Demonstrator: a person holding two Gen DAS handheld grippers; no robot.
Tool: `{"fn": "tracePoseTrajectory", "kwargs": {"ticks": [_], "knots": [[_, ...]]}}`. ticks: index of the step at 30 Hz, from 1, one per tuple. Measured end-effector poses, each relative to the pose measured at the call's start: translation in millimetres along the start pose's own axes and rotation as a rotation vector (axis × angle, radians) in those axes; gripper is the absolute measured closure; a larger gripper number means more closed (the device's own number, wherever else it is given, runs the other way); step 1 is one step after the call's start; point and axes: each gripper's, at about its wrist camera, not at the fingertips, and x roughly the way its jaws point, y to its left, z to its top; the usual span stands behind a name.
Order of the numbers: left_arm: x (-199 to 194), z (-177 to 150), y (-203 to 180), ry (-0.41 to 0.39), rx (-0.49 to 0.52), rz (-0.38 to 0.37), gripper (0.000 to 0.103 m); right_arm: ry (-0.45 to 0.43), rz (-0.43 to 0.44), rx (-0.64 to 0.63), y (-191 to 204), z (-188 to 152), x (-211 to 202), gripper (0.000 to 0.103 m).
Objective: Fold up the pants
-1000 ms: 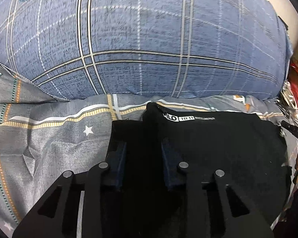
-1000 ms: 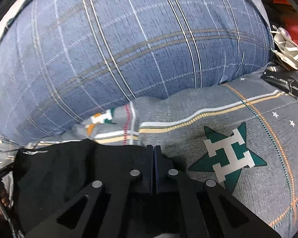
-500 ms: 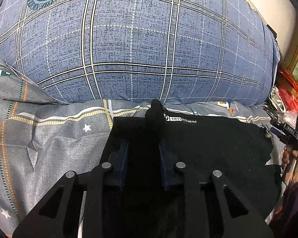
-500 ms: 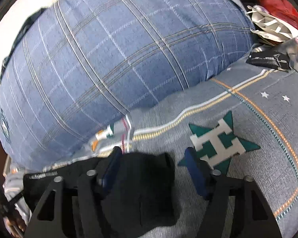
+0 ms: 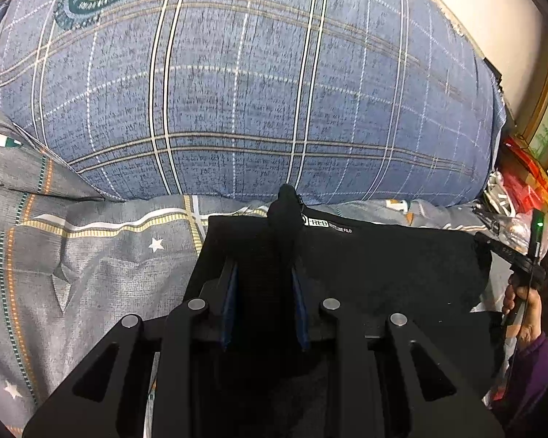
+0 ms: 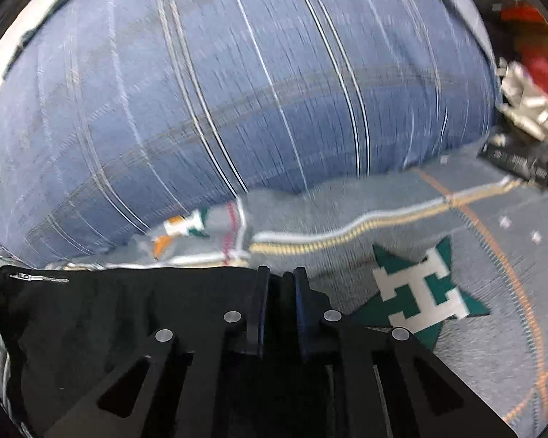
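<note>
Left wrist view: pants [image 5: 383, 259] lie on the bed [image 5: 73, 255], spread as a flat black slab just in front of the big blue pillow [image 5: 255, 91]. White label print shows near the far edge. Left gripper [image 5: 263, 284] has its jaws clamped on a raised ridge of the black cloth — the pinch stands up between the blue pads and pokes out past the tips toward the pillow. Rest of the fabric runs rightward from the jaws, flat, ending near the person's hand [image 5: 522, 306] at the frame edge.

Right wrist view, blurred: right gripper [image 6: 279, 288] sits at the right-hand end of the pants [image 6: 109, 310]. Jaws nearly together with dark cloth in the narrow gap — looks like a grip on the edge, though the blur leaves some doubt. Fabric stretches left from the jaws; to their right only the bed cover with its green star [image 6: 420, 295].

Progress, judged: garment already looks compact and roughly rectangular, so some folding seems done. Both ends are pinched, which suggests another fold or a lift is in hand. Final fold and flattening still left — how many layers are stacked cannot be told.
</note>
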Motion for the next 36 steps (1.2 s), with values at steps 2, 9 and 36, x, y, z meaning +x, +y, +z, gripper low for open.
{"fn": "tracePoseTrajectory", "kwargs": {"ticks": [2,9,36], "knots": [[-10,0,0,-0.019,-0.006,-0.004,0.079,-0.052,0.016,0.010,1,4,-19,0.092],[-47,-13,12,-0.082,-0.066,-0.044,0.079,-0.226,0.069,0.098,-15,3,-82,0.092],[-101,-189,31,0.104,-0.159,0.079,0.075,-0.149,0.299,0.024,-72,-174,-247,0.061]]}}
